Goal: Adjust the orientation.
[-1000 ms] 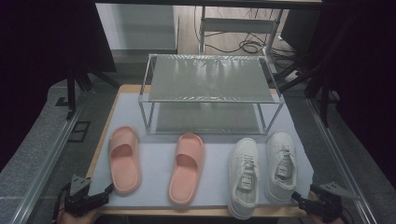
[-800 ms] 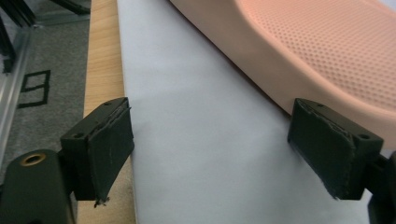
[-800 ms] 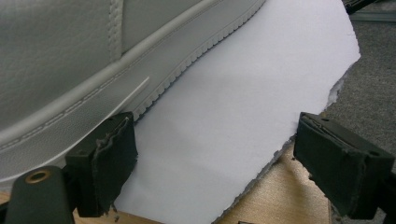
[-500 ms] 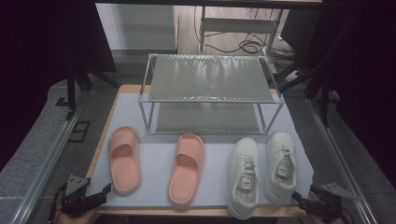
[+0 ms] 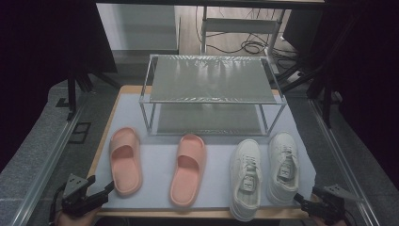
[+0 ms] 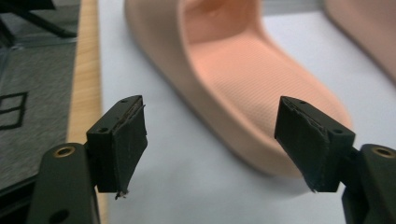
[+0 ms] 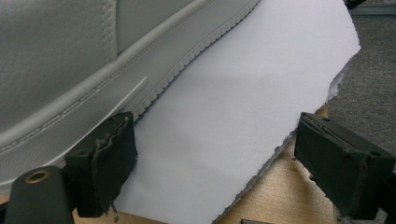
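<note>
Lower left: left gripper [image 5: 107, 187], jaws apart and just been closing, nothing between them, near the pink slipper [image 5: 124, 160]. Lower right: right gripper [image 5: 298, 201], jaws apart, beside the white sneaker [image 5: 283, 165].

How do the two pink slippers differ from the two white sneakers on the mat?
The pink slippers are open-backed slides without laces; the white sneakers are closed and laced. The slippers lie apart from each other on the mat's left half; the sneakers sit close side by side on its right. Both pairs point toes toward the metal rack.
</note>
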`<action>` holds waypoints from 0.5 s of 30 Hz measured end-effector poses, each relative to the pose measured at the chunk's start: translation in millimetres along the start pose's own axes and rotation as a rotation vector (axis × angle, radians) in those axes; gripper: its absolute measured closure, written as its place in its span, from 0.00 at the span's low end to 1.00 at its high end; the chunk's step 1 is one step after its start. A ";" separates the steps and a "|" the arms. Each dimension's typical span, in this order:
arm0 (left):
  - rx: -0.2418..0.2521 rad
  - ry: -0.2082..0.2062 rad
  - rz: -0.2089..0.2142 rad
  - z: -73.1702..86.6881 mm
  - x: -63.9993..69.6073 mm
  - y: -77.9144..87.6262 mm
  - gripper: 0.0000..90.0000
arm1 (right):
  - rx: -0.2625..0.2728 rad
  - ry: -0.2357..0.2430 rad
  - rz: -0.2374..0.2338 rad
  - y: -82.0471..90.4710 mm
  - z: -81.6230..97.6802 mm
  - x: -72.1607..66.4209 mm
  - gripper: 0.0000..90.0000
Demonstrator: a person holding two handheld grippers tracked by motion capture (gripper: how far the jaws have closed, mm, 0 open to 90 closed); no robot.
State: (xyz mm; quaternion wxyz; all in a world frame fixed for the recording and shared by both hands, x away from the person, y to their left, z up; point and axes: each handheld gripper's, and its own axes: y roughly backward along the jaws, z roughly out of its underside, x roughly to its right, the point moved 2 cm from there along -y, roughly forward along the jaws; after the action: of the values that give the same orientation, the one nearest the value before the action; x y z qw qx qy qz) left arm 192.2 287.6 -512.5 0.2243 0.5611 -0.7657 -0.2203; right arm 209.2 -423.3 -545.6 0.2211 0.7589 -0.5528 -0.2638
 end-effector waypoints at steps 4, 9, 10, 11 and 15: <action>0.003 -0.018 0.037 -6.3 10.8 -4.9 0.29 | 0.001 -0.006 -0.001 -0.2 0.2 0.2 0.14; -0.006 -0.031 0.049 -12.5 16.8 -11.2 0.30 | 0.003 -0.013 -0.004 -0.6 0.5 0.6 0.14; -0.005 -0.032 0.051 -14.4 18.1 -12.1 0.30 | 0.003 -0.013 -0.004 -0.6 0.5 0.6 0.14; 0.003 -0.034 0.061 -18.0 20.5 -13.5 0.32 | 0.001 -0.015 -0.007 -0.4 0.6 0.9 0.14; 0.007 -0.041 0.074 -24.7 25.0 -18.7 0.35 | -0.001 -0.023 -0.007 -0.7 0.8 1.4 0.13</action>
State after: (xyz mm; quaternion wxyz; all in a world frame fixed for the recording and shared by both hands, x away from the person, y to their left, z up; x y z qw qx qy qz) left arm 214.3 256.4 -501.3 0.2146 0.5284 -0.7913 -0.2205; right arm 209.5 -424.5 -546.9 0.2139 0.7577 -0.5526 -0.2735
